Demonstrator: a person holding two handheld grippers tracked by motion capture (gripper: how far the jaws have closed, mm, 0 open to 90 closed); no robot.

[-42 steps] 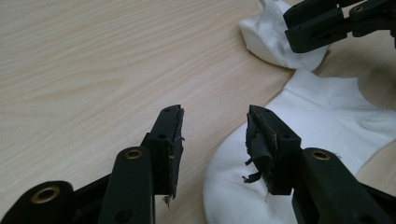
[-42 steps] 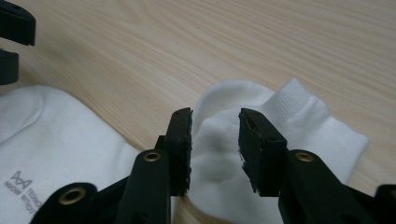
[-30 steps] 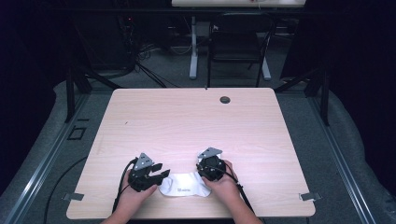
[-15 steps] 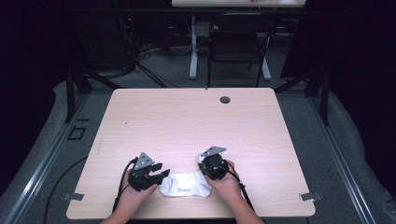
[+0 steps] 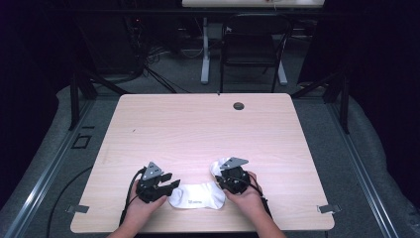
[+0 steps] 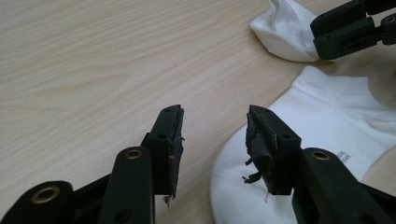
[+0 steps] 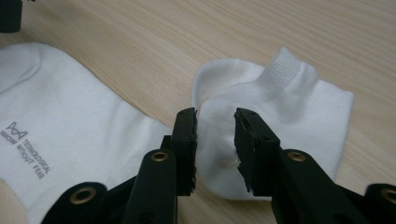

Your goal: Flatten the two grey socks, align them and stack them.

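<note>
A white ankle sock (image 5: 195, 196) with small grey lettering lies flat near the table's front edge. My left gripper (image 5: 172, 186) rests at its left end, open, the fingertips (image 6: 215, 116) straddling the sock's (image 6: 327, 121) rounded edge without pinching it. My right gripper (image 5: 221, 179) is at the right end, where the ribbed cuff (image 7: 289, 70) is folded up. Its jaws (image 7: 215, 116) have just been opening and stand apart. Sock (image 7: 70, 121) fabric shows in the gap, and the pads do not press on it. The right gripper (image 6: 350, 28) also appears far off in the left gripper view.
The light wooden table (image 5: 198, 129) has a round dark grommet (image 5: 238, 105) near its far edge. A black chair (image 5: 252, 44) and table legs stand on the floor beyond. Both hands come in over the front edge.
The right gripper has shifted slightly to the right at the cuff end of the sock. The left gripper has kept still.
</note>
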